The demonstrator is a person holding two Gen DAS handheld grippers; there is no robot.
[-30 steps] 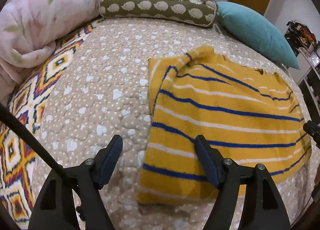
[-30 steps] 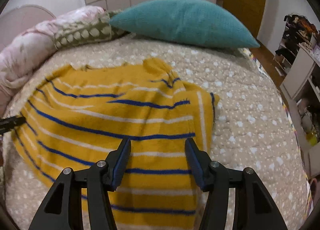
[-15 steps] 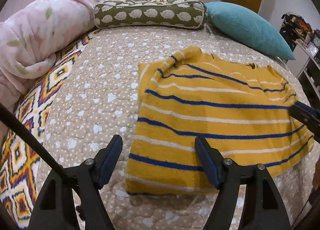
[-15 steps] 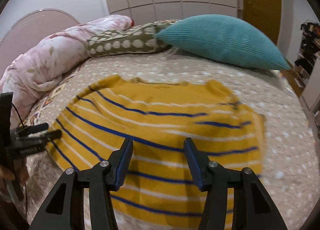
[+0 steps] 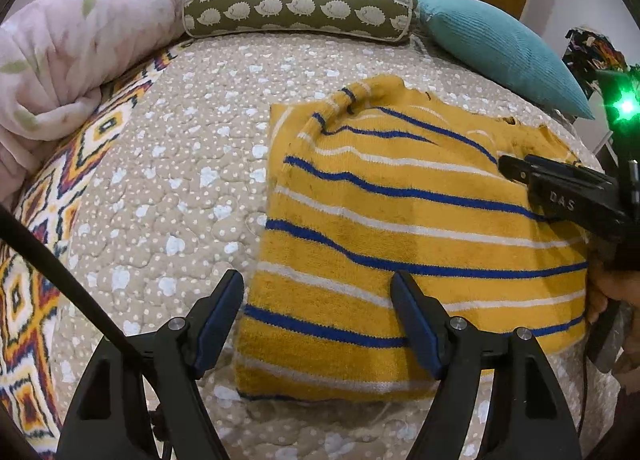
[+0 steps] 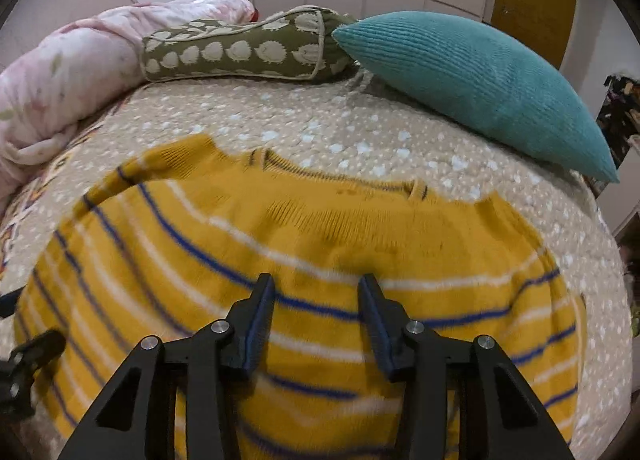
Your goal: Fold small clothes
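A yellow sweater (image 5: 400, 220) with blue and white stripes lies flat on the bed, its sleeves folded in and its neckline (image 6: 340, 180) toward the pillows. My left gripper (image 5: 318, 280) hangs open over the sweater's near left corner, with one finger over the bedspread. My right gripper (image 6: 316, 282) hovers above the middle of the sweater with its jaws closing and nothing pinched between them. In the left wrist view the right gripper (image 5: 516, 169) reaches in from the right edge over the sweater's shoulder area, with a hand behind it.
The beige dotted bedspread (image 5: 160, 180) surrounds the sweater. A pink quilt (image 5: 68, 44), a hedgehog-print bolster (image 5: 296, 12) and a teal cushion (image 5: 500, 56) line the far side. A patterned blanket (image 5: 32, 240) lies at the left. A black cable (image 5: 60, 272) crosses the lower left.
The right gripper has swept left across the sweater from its right side to its middle, and its jaws have narrowed. It now reaches further into the left wrist view. The left gripper has hardly moved.
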